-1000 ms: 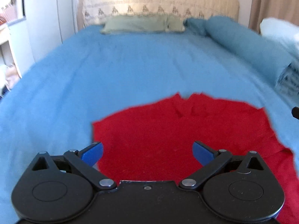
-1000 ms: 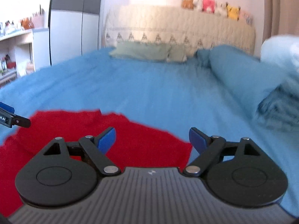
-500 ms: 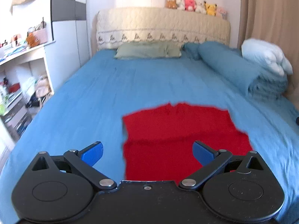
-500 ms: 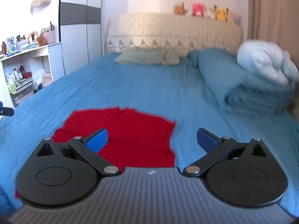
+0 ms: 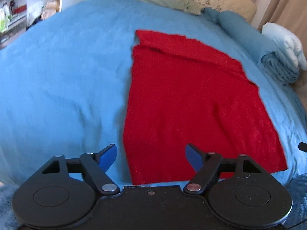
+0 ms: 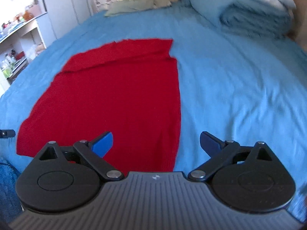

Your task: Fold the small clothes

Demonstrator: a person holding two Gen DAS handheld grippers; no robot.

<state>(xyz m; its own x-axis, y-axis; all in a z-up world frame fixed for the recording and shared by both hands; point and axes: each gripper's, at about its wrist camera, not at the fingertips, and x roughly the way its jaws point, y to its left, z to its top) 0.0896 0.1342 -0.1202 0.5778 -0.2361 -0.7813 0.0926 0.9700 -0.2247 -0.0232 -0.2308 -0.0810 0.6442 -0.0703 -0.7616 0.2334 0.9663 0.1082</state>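
A plain red garment [image 5: 191, 99] lies on a blue bedspread [image 5: 57, 76]; the pillow [image 6: 132, 6] is grey-green.

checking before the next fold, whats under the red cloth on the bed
The red cloth lies flat on the blue bedspread, which shows all around it. At its far end a folded red layer sits underneath. Anything else beneath is covered; no bulge shows.

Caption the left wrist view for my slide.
Open left gripper above the near edge of a red garment lying on a blue bedspread.

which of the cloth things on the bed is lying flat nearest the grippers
The red garment, spread flat just ahead of both open grippers; the green pillow and rolled blue blanket sit far off.
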